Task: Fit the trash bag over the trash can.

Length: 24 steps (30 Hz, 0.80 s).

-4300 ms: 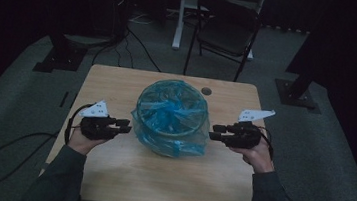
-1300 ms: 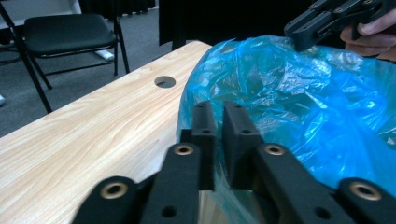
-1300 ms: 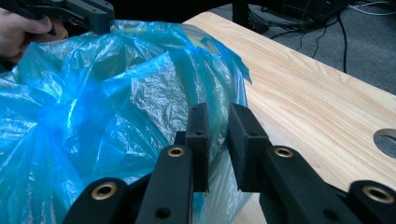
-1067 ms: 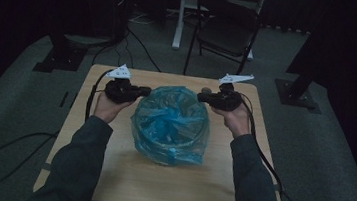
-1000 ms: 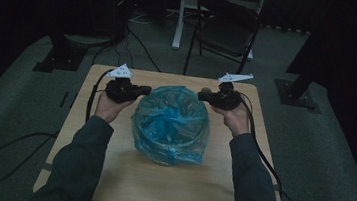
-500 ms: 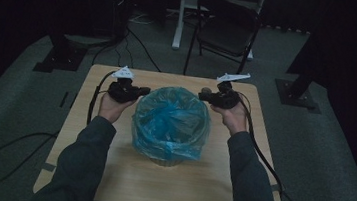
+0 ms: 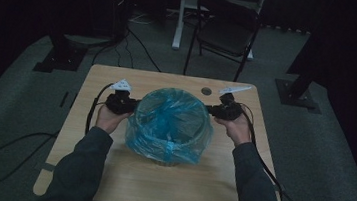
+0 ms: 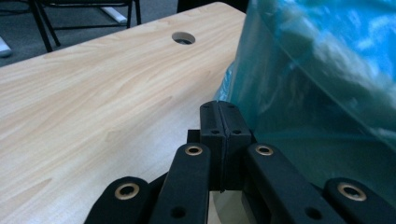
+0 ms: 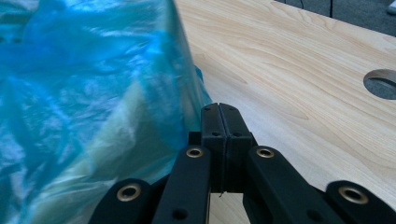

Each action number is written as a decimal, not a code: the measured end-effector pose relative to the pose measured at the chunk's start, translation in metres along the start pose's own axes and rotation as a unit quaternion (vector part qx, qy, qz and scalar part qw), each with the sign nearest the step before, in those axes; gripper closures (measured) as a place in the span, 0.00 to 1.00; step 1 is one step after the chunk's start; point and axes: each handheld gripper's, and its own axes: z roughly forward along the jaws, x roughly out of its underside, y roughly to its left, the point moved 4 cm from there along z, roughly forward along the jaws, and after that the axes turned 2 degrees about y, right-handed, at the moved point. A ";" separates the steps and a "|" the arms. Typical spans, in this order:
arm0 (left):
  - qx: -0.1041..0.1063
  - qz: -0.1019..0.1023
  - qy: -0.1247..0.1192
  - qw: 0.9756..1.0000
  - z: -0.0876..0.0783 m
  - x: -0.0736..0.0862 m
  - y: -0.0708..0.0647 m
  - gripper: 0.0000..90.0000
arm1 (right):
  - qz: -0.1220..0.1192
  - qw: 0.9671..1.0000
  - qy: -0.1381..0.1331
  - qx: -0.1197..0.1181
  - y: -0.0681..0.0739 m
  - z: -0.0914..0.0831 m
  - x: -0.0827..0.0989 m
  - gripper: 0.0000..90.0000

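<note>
1. Blue bag (image 7: pixel 170 125) over the bin sits mid-table (image 7: pixel 123 180), between left gripper (image 7: pixel 127 104) and right gripper (image 7: pixel 218 109).
2. Both grippers' jaws are pressed together beside the bag; whether plastic is pinched, I cannot tell.
3. Left gripper view catches the table's hole (image 8: pixel 183 38) beyond the bag.

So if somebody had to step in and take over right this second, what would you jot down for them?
Left tongs: shut, beside the left side of the blue bag; whether a fold of bag is pinched between them cannot be told.
Right tongs: shut, beside the bag's right side; same doubt.
Things: the bag lines a round bin mid-table, its edge draped over the rim and down the outside.
Done: the bag is in the bin, mouth spread open.
Left: probably tug the overhang down evenly and check the near side, where the plastic bunches.
</note>
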 end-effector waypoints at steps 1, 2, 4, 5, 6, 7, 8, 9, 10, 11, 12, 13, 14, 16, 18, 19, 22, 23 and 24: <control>0.000 0.000 0.000 1.000 0.000 0.000 0.000 1.00 | 0.000 1.000 0.000 0.000 0.000 0.000 0.000 1.00; -0.007 -0.001 0.001 1.000 -0.002 0.001 0.000 1.00 | -0.001 1.000 0.000 0.001 0.001 0.000 0.001 0.98; -0.009 -0.005 -0.004 1.000 -0.005 0.002 0.002 0.96 | -0.010 1.000 -0.004 0.010 0.004 -0.004 0.001 0.95; -0.016 -0.012 -0.011 1.000 -0.010 0.003 0.004 0.96 | -0.013 1.000 -0.007 0.012 0.005 -0.006 0.001 0.92; -0.018 -0.017 -0.017 1.000 -0.013 0.003 0.006 0.93 | -0.019 0.999 -0.013 0.023 0.006 -0.012 0.002 0.85; -0.019 -0.020 -0.023 0.999 -0.016 0.003 0.007 0.92 | -0.021 0.999 -0.018 0.029 0.007 -0.016 0.002 0.83; -0.023 -0.020 -0.027 0.999 -0.020 0.003 0.007 0.90 | -0.020 0.999 -0.024 0.031 0.007 -0.020 0.002 0.81; -0.026 -0.023 -0.032 0.999 -0.023 0.003 0.008 0.89 | -0.018 0.999 -0.031 0.033 0.008 -0.023 0.003 0.78; -0.026 -0.022 -0.035 0.999 -0.027 0.003 0.008 0.89 | -0.018 0.999 -0.037 0.035 0.009 -0.027 0.003 0.76; -0.027 -0.021 -0.039 0.999 -0.031 0.003 0.007 0.88 | -0.016 0.998 -0.042 0.039 0.009 -0.031 0.003 0.74; -0.029 -0.019 -0.044 0.998 -0.034 0.003 0.006 0.88 | -0.014 0.998 -0.047 0.041 0.010 -0.034 0.004 0.74; -0.028 -0.019 -0.048 0.998 -0.038 0.003 0.004 0.87 | -0.014 0.998 -0.051 0.040 0.011 -0.037 0.005 0.73; -0.028 -0.019 -0.048 0.998 -0.038 0.003 0.004 0.87 | -0.014 0.998 -0.051 0.040 0.011 -0.037 0.005 0.73; -0.027 -0.012 -0.057 0.998 -0.049 0.002 -0.002 0.87 | -0.019 0.997 -0.059 0.035 0.018 -0.046 0.008 0.72; -0.027 -0.006 -0.063 0.998 -0.054 0.002 -0.006 0.87 | -0.023 0.997 -0.064 0.028 0.025 -0.052 0.012 0.72; -0.027 -0.006 -0.063 0.998 -0.054 0.002 -0.006 0.87 | -0.023 0.997 -0.064 0.028 0.025 -0.052 0.012 0.72; -0.023 0.004 -0.073 0.997 -0.066 -0.001 -0.016 0.86 | -0.035 0.997 -0.064 0.022 0.035 -0.057 0.019 0.72; -0.020 0.006 -0.078 0.997 -0.068 -0.003 -0.019 0.86 | -0.036 0.997 -0.063 0.021 0.037 -0.058 0.021 0.72; -0.015 0.010 -0.082 0.996 -0.071 -0.006 -0.023 0.85 | -0.039 0.997 -0.062 0.020 0.038 -0.058 0.023 0.72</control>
